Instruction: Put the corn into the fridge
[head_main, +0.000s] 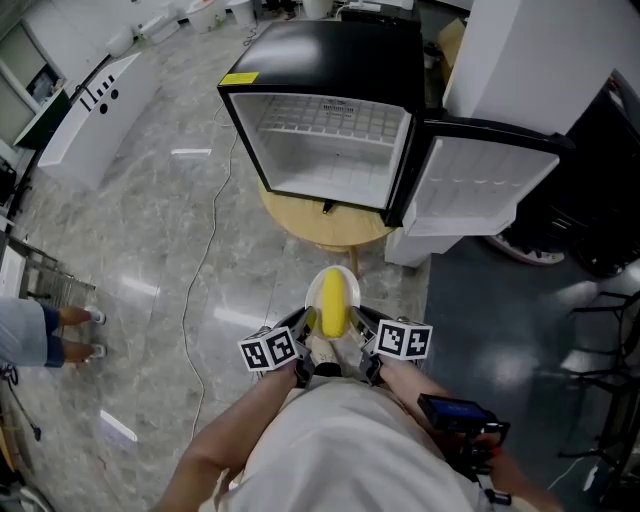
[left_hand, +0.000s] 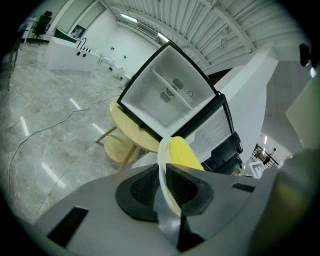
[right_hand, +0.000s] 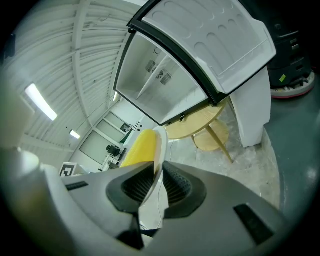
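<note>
Yellow corn (head_main: 333, 305) lies on a white plate (head_main: 313, 293) in front of the open fridge (head_main: 330, 150). The left gripper (head_main: 308, 325) and right gripper (head_main: 358, 322) jaws each pinch the plate's rim. The fridge's yellow label (head_main: 240, 78) is unreadable.

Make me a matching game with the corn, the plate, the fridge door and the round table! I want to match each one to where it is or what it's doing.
Things:
1. corn
2. plate
3. fridge door
4. round table

Places or states:
A. swung open
B. under the fridge
C. lying on the plate
D. pinched at its rim by the left tool and the right tool

Pairs: 1-C, 2-D, 3-A, 4-B
</note>
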